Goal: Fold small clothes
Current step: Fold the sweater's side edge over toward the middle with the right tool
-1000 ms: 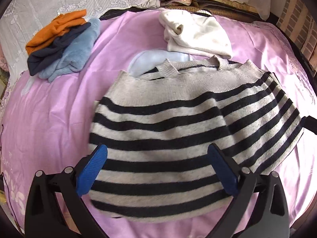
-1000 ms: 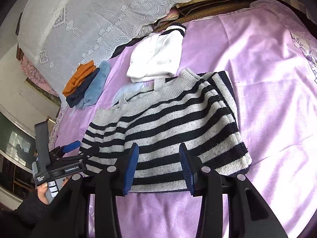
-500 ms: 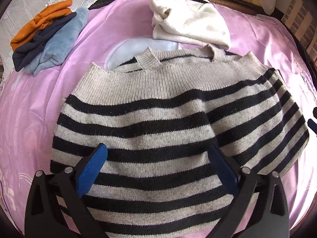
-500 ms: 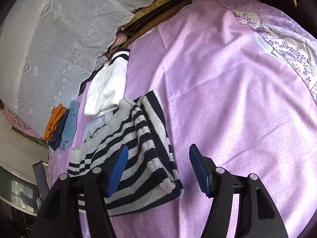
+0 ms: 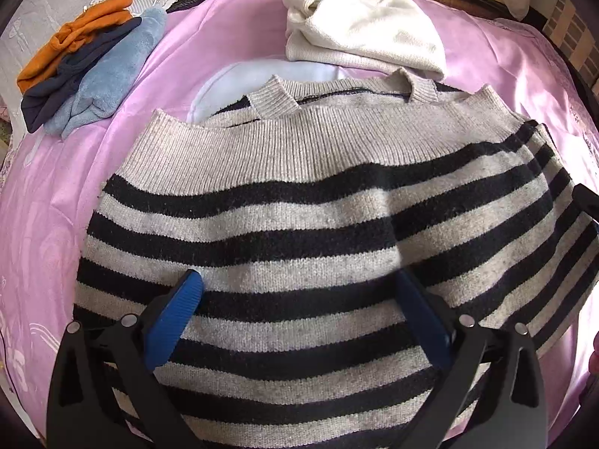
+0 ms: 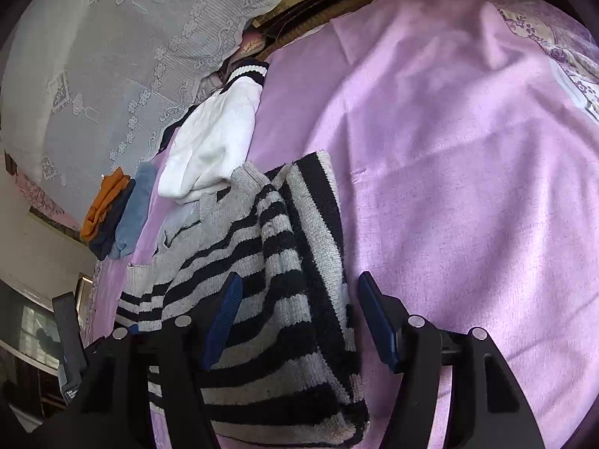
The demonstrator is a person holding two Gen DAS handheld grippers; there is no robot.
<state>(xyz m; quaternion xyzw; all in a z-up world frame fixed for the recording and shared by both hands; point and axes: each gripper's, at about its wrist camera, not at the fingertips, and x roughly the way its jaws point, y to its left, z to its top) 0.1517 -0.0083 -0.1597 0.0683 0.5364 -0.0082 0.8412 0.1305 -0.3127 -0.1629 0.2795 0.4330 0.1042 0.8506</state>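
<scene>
1. The pink bedsheet (image 5: 232,37) is the biggest thing I see; it fills both wrist views and carries all the clothes.
2. The striped sweater (image 5: 299,205) lies flat on the sheet, filling the middle of my left wrist view. Its ribbed neckline points to 12 o'clock and its hem to 6, under my tool. The black and grey stripes run from 9 to 3 o'clock, and the garment is wider along that line. In the right wrist view the same sweater (image 6: 269,299) sits from the centre down to 7 o'clock, its folded-in right edge running up toward 12.
3. The white garment (image 5: 355,30) lies bunched at 12 o'clock, just beyond the neckline and touching it.
4. A pale blue cloth (image 5: 239,86) shows at 11 o'clock, partly under the sweater's collar.
5. A small pile of clothes (image 5: 86,71), orange, navy and light blue, lies at 10 o'clock, well apart from the sweater.
6. My left gripper (image 5: 299,318) hangs over the lower stripes, blue pads spread wide and clasping nothing.
7. My right gripper (image 6: 299,321) straddles the sweater's right edge at 6 o'clock, pads likewise apart, one over the knit, one over the sheet.
</scene>
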